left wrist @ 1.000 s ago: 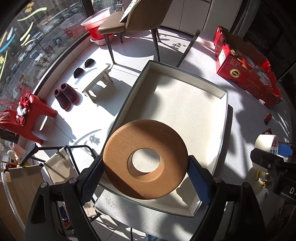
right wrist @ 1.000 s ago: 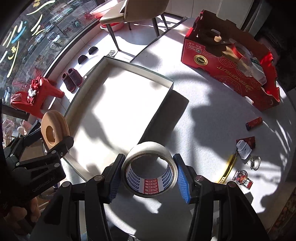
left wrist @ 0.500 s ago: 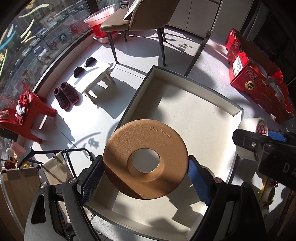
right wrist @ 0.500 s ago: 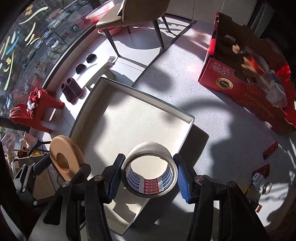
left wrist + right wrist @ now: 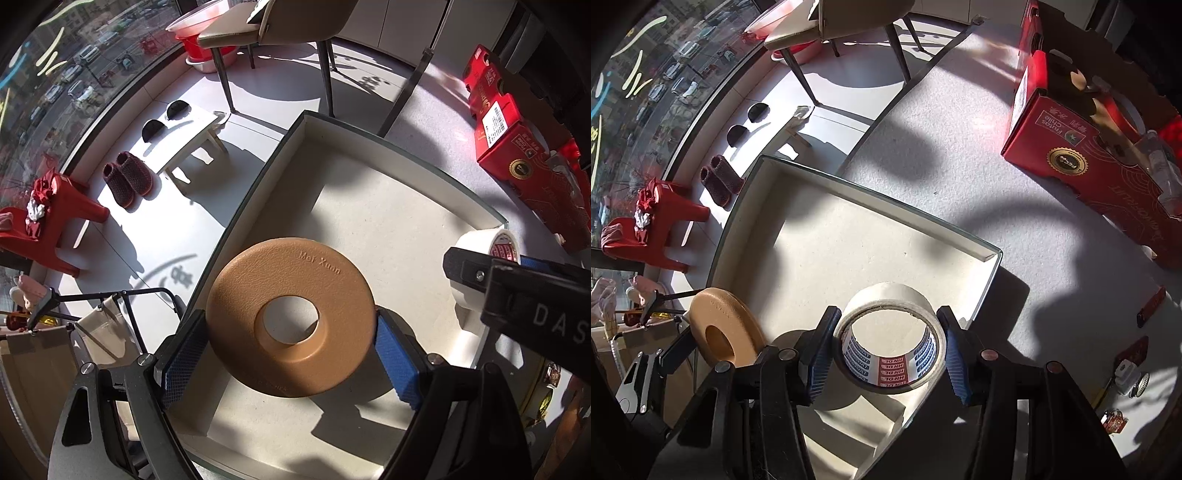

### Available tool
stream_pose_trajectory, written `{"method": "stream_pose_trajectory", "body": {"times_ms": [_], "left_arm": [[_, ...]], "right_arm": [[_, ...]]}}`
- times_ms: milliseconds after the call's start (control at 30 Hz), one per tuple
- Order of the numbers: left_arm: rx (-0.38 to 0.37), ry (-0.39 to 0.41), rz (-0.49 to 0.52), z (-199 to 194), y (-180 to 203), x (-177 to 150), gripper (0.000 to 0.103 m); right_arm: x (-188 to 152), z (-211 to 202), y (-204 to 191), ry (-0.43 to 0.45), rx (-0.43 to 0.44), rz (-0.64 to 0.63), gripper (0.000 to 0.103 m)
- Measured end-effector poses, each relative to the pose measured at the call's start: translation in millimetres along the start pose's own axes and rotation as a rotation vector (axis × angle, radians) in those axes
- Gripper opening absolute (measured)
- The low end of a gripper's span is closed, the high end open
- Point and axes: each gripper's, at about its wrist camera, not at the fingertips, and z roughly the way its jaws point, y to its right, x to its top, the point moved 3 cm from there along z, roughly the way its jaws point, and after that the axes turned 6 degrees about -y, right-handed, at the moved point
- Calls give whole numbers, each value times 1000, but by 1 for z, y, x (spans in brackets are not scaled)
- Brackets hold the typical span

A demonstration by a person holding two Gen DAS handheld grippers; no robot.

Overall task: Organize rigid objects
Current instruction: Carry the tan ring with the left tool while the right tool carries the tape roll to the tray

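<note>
Hovering over the tray's [image 5: 476, 199] left edge, the left gripper [image 5: 291, 345] is clamping a tan ring [image 5: 291, 321]. The right gripper [image 5: 886, 356] is gripping a tape roll [image 5: 890, 332] above the tray's right edge.

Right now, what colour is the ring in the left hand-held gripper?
Tan ring; left wrist view shows it best.

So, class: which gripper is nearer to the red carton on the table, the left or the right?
Right. The right gripper, shut on the tape roll, hangs over the tray's side facing the red carton. The left gripper, shut on the tan ring, is at the tray's far side.
</note>
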Motion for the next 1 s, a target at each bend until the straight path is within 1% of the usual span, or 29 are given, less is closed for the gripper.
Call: {"method": "stream_pose_trajectory", "body": {"times_ms": [400, 600, 733, 933, 1000], "left_arm": [[-1, -25, 13, 10, 11, 1, 89], [-8, -33, 22, 11, 20, -4, 89], [-18, -41, 38, 11, 29, -8, 89], [-11, -60, 48, 16, 36, -11, 91], [-33, -96, 49, 21, 36, -12, 91]], "right_arm": [[3, 17, 11, -34, -12, 10, 54], [-7, 16, 17, -37, -44, -18, 54], [-18, 15, 28, -46, -64, 8, 54], [-19, 11, 29, -44, -63, 6, 55], [-16, 10, 23, -39, -59, -3, 63]]}}
